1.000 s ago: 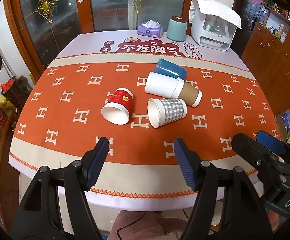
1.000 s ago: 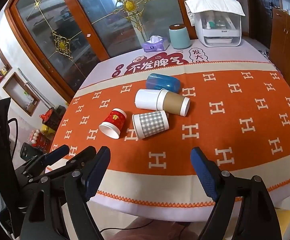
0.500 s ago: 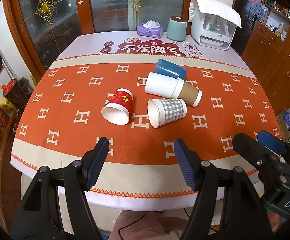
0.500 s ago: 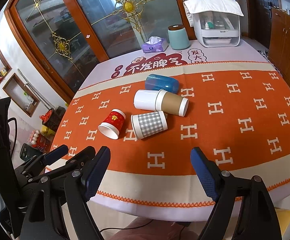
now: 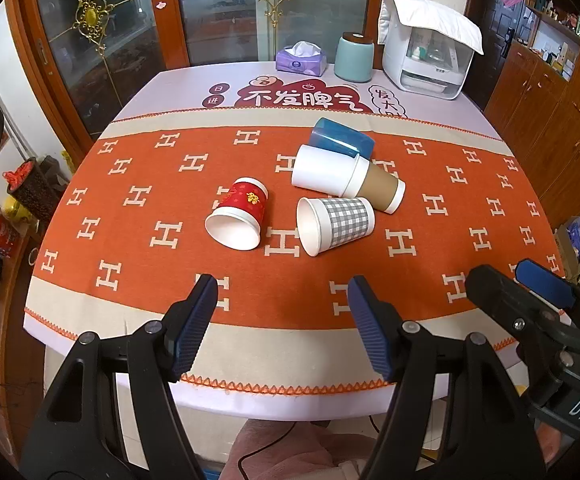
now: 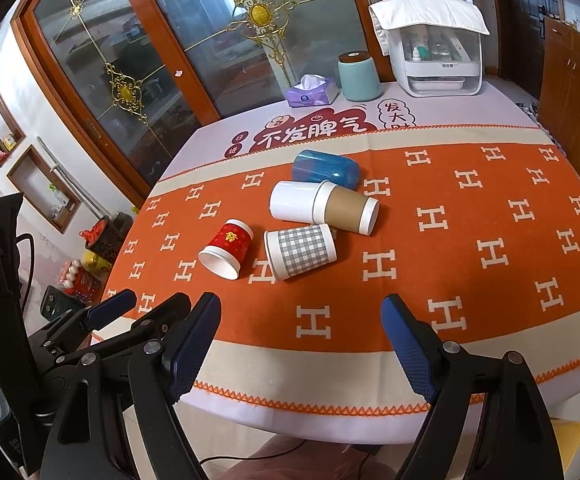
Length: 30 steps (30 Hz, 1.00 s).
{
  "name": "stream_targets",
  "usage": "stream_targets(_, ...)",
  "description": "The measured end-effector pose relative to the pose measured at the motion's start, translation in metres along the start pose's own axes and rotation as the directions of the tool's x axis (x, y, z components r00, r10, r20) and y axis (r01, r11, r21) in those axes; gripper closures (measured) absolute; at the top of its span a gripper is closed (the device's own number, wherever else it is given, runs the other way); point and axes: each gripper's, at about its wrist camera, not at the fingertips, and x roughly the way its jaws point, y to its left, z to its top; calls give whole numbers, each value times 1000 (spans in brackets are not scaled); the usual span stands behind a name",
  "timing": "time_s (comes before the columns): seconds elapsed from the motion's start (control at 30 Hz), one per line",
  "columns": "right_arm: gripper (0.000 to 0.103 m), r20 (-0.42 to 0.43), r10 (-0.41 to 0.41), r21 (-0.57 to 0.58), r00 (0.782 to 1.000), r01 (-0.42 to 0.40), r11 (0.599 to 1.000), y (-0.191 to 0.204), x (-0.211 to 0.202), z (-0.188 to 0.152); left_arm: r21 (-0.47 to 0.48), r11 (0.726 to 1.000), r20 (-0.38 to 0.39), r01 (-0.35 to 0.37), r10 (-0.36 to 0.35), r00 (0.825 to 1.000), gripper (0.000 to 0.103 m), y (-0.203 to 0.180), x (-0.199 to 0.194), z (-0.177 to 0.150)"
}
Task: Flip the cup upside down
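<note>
— Writing first: we read the Chinese characters 不发脾气 on the red banner [image 5: 304, 98] at the far end of the worktop [image 5: 138, 320], and white H marks all over the orange cloth [image 5: 470, 200].

— And the cups? We count five, all lying on their sides: a red cup [image 5: 240, 216] with gold print, a grey checked cup [image 5: 336, 224], a white cup [image 5: 324, 176] nested with a brown-sleeved cup [image 5: 382, 190], and a blue cup [image 5: 342, 138] behind.

— We hold the left claw [image 5: 282, 292] with its jaws apart, nothing between them; the cups lie beyond it, nearer mid-cloth.

— Same for our right claw [image 6: 302, 312]: spread wide, empty, cups ahead and apart from it.
</note>
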Motion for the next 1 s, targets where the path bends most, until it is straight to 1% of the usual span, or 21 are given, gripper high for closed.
stream_targets(0.4, 19, 2, 1, 1, 1000, -1, 1000, -6, 11, -5, 4, 1000, -2, -2, 2, 1000, 38, 2, 0, -1)
stream_targets(0.47, 19, 1, 4, 4, 1000, -4, 1000, 0, 1, 2, 6, 1000, -2, -1, 1, 1000, 38, 3, 0, -1)
stream_targets(0.5, 19, 2, 3, 1, 1000, -3, 1000, -4, 7, 2, 9, 1000, -3, 0, 0, 1000, 38, 5, 0, 0)
stream_targets(0.63, 19, 6, 4, 4, 1000, -4, 1000, 5, -4, 9, 34, 999, -5, 3, -3, 1000, 38, 6, 1, 5)
stream_targets(0.73, 19, 10, -3, 9, 1000, 3, 1000, 3, -2, 14, 75, 997, -6, 15, -15, 1000, 38, 8, 0, 11)
stream_targets(0.8, 19, 7, -9, 17, 1000, 9, 1000, -5, 10, 18, 122, 992, -8, 19, -18, 1000, 37, 4, 0, 18)
stream_targets(0.9, 19, 6, -12, 42, 1000, 12, 999, -17, 26, 24, 195, 980, -21, 26, -23, 1000, 35, 0, 3, 29)
stream_targets(1.0, 19, -2, -24, 73, 1000, 24, 997, -25, 38, 33, 262, 963, -56, 54, -41, 998, 34, -10, 8, 43)
